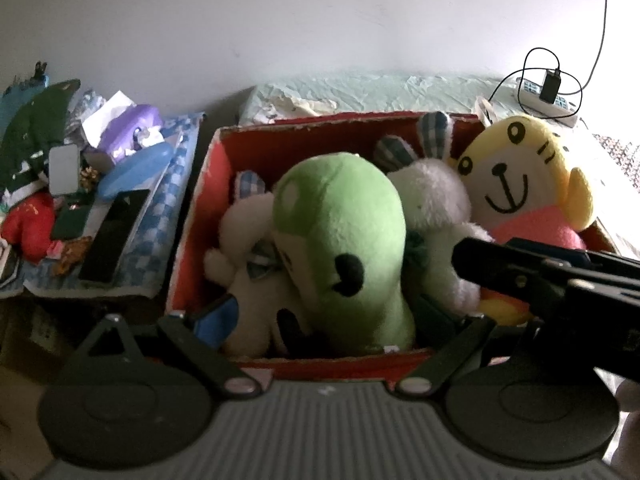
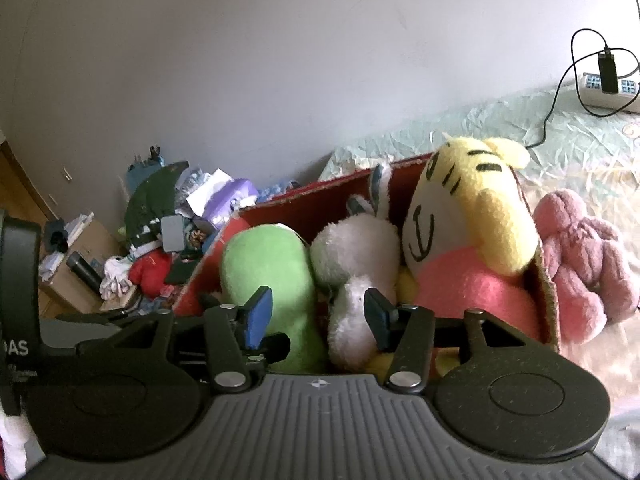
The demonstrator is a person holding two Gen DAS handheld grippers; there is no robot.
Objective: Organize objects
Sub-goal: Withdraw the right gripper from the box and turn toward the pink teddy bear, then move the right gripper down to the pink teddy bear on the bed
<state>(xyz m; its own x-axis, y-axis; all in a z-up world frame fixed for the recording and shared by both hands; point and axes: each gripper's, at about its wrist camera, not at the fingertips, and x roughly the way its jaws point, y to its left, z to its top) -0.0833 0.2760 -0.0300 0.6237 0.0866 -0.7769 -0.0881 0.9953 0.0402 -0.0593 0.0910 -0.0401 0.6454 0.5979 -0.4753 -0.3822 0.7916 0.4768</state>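
Note:
A red cardboard box [image 1: 192, 220] on the bed holds several plush toys: a green one [image 1: 344, 240], white rabbits [image 1: 432, 200] and a yellow and pink tiger [image 1: 524, 176]. My left gripper [image 1: 324, 312] is open, its fingers reaching into the box on either side of the green toy's lower end. In the right wrist view the box [image 2: 546, 292] shows the same green toy [image 2: 272, 272], a white rabbit [image 2: 356, 264] and the tiger [image 2: 472, 232]. My right gripper [image 2: 316, 316] is open at the box's near edge, empty. A pink plush [image 2: 584, 264] lies outside the box on the right.
A cluttered side table [image 1: 168, 184] to the left of the box carries a dark phone [image 1: 116, 236], a blue case, a purple pack and a red plush [image 1: 28, 224]. A power strip with charger [image 1: 548, 92] lies on the bed at far right. The wall is behind.

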